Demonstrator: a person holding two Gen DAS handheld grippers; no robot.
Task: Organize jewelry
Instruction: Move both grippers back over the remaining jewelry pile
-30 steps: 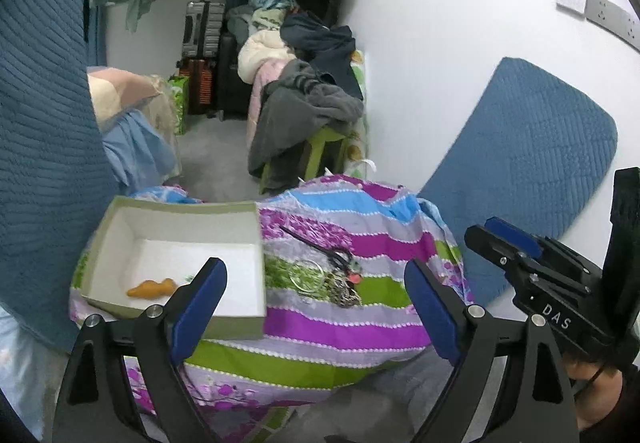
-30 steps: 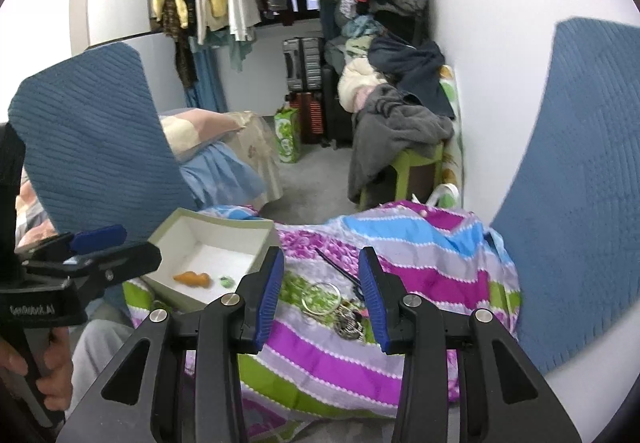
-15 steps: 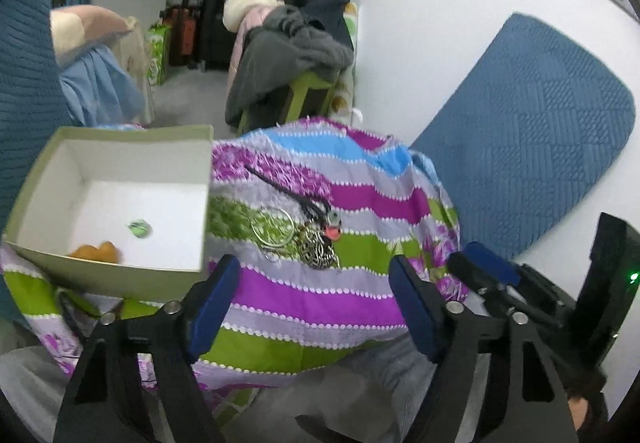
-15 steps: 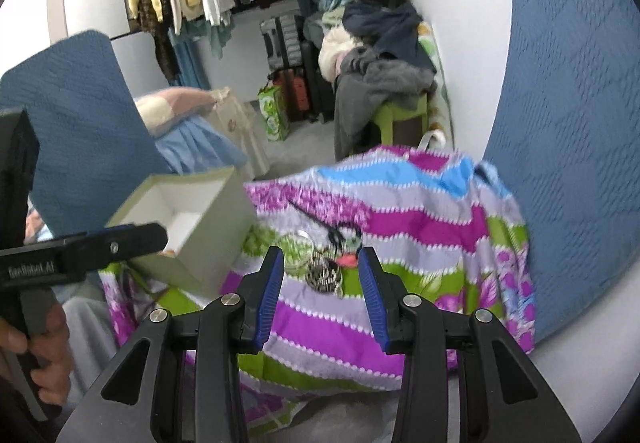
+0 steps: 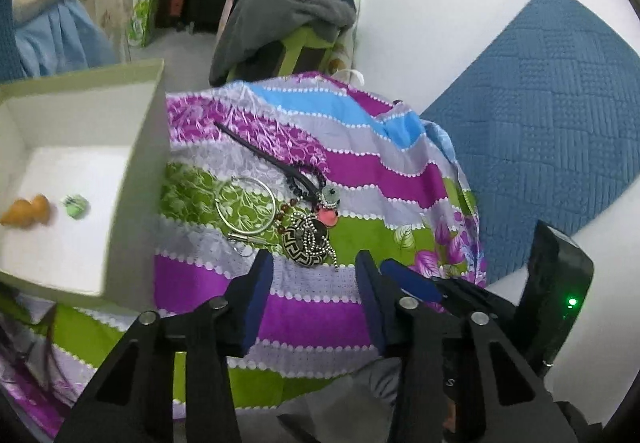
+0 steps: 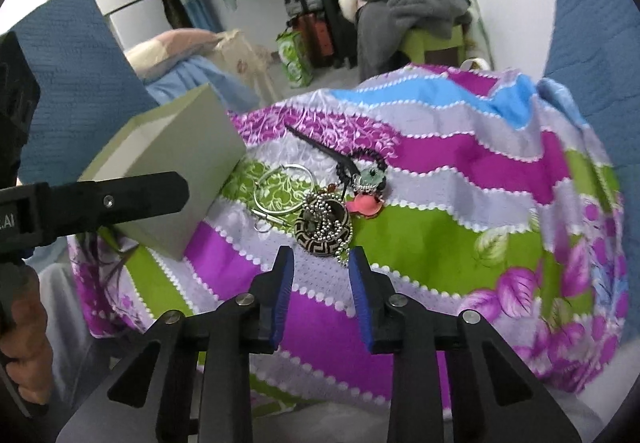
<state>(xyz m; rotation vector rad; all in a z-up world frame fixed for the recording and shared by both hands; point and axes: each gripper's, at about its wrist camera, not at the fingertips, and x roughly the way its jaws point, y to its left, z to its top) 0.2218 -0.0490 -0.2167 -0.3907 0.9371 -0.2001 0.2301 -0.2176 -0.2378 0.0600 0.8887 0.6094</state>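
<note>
Left wrist view gives me the jewelry pile (image 5: pixel 296 211) on a striped, floral-printed cloth (image 5: pixel 360 167) draped over the tabletop: a thin silver bangle (image 5: pixel 246 205), a round black pendant with a pale key pattern (image 5: pixel 306 243) under a beaded metal chain, a coral disc (image 5: pixel 327 218) and a black cord (image 5: pixel 260 151) trailing away from me. My left hand-held gripper (image 5: pixel 314 275) hovers just short of the pendant, its blue-padded fingers (image 5: pixel 260 283) spread and empty. To the left sits a pale green cardboard box (image 5: pixel 132 179) with a smooth white inside, holding an orange gourd-shaped piece (image 5: pixel 26 209) and a small green bead (image 5: pixel 76 205).

From the right wrist view, my right hand-held gripper (image 6: pixel 320 271) is also parted with nothing between the pads, poised near the pendant (image 6: pixel 322 229), and the bangle (image 6: pixel 280 193) lies between that and the box (image 6: pixel 176 163).

Compared with half a second ago, both hand-held grippers have come closer to the pile, and the left one's fingers have narrowed noticeably; the right one's gap looks unchanged. A quilted blue pad (image 5: pixel 548 115) leans on the white wall.
</note>
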